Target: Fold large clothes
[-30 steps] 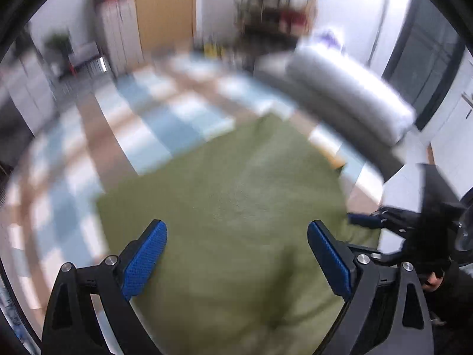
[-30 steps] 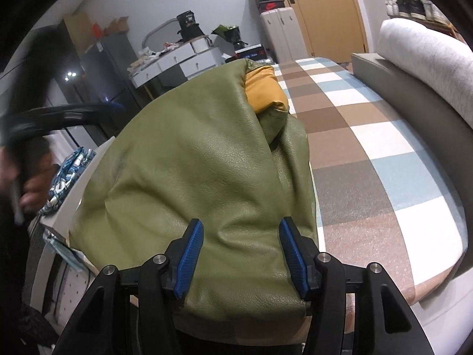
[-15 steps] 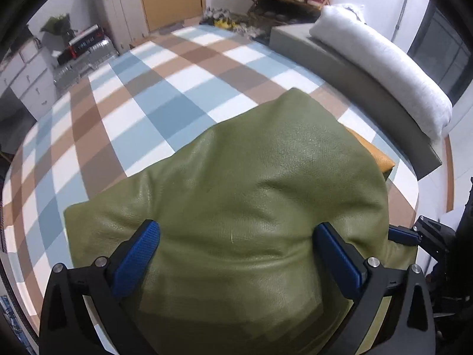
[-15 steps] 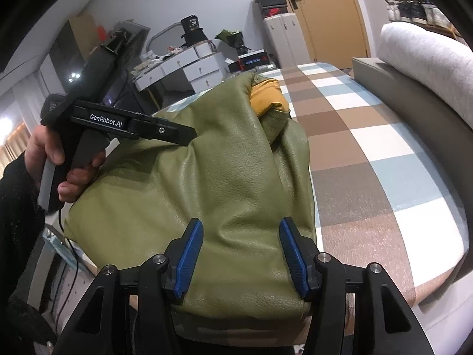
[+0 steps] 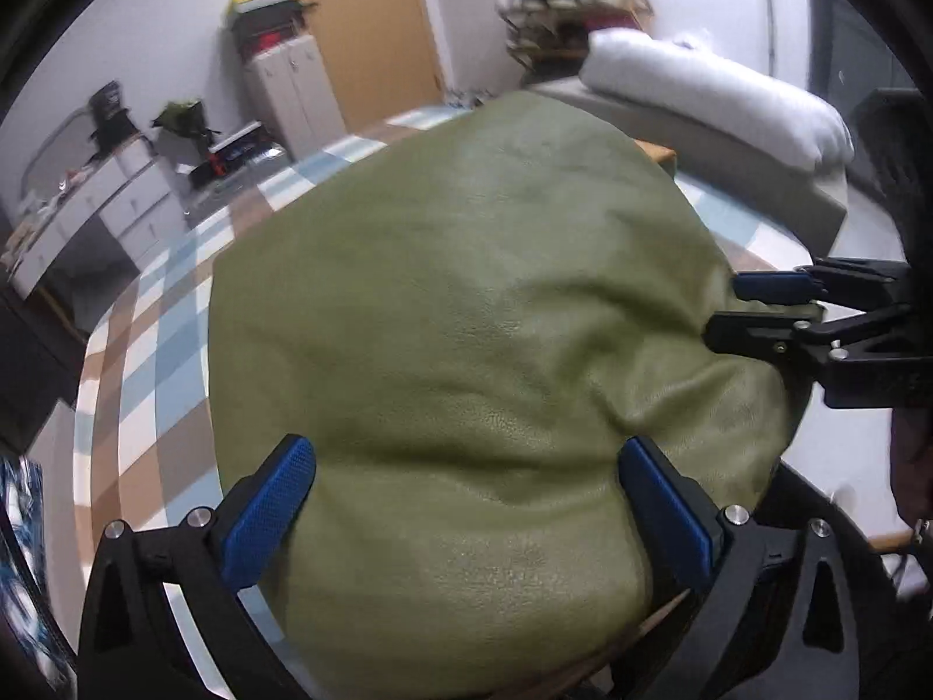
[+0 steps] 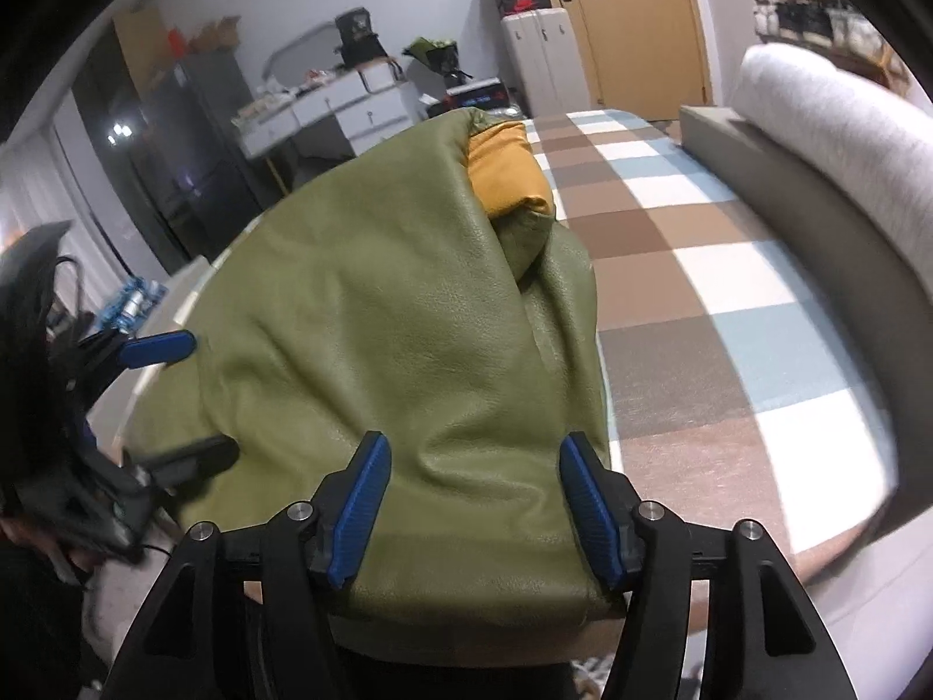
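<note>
Two claws at near edge of green jacket (image 5: 466, 321), which lies bunched on checked bed (image 6: 729, 291). My left claw (image 5: 466, 519) wide, just opened, straddling fabric, no grip. Right claw (image 6: 472, 501) half-open, just widening, jacket between pads, grip uncertain. I judge both poised for next fold.

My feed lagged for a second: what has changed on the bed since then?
The left gripper swung in over the green jacket's near corner, jaws just opened wider, gripping nothing. The right gripper stayed astride the jacket's near edge, jaws opening slightly. Jacket and checked bedspread unchanged.
</note>
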